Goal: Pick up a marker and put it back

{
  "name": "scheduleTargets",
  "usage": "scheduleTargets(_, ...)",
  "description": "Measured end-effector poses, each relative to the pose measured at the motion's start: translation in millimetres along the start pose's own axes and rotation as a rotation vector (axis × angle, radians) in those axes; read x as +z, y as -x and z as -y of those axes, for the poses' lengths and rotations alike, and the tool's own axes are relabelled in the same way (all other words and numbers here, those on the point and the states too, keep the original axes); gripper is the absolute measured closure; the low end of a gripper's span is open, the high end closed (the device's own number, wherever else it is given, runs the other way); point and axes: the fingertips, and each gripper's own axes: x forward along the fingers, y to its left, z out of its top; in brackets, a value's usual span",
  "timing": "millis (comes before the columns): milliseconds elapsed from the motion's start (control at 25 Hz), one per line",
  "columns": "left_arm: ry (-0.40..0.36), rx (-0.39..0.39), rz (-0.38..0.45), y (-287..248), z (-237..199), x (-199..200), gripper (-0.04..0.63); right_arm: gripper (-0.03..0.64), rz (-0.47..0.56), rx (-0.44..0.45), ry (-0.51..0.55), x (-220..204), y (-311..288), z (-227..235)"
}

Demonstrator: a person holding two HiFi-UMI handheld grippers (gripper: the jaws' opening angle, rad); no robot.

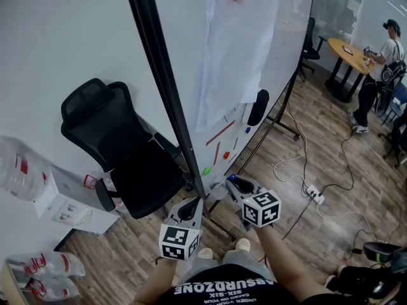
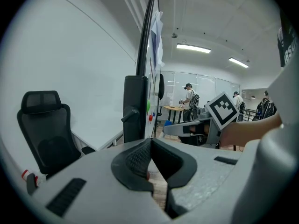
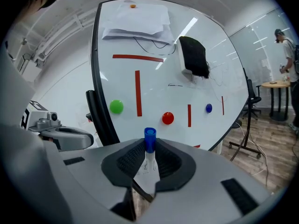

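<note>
A marker (image 3: 149, 154) with a white barrel and a blue cap sits upright between the jaws of my right gripper (image 3: 149, 143), which is shut on it. In the head view the blue cap (image 1: 231, 178) shows at the tip of the right gripper (image 1: 231, 183), close to the lower edge of the whiteboard (image 1: 254, 43). My left gripper (image 1: 197, 200) hangs just left of it beside the board's black frame post. Its jaws (image 2: 152, 143) meet with nothing between them. The whiteboard (image 3: 154, 92) carries red lines, coloured magnets, paper sheets and a black eraser (image 3: 194, 57).
A black office chair (image 1: 127, 157) stands left of the board, with a cardboard box (image 1: 70, 202) and packs of water bottles (image 1: 38, 272) by the wall. Cables and a power strip (image 1: 315, 194) lie on the wood floor at right. A person (image 1: 375, 68) stands at a round table (image 1: 353, 53) far right.
</note>
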Motion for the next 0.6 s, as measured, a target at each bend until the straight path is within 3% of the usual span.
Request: scheduleTargets(600, -0.003, -0.007, 0.008, 0.8, 2.1, 1.4, 0.591, 0.554, 0.122, 0.02, -0.023, 43.1, 30.3, -8.9)
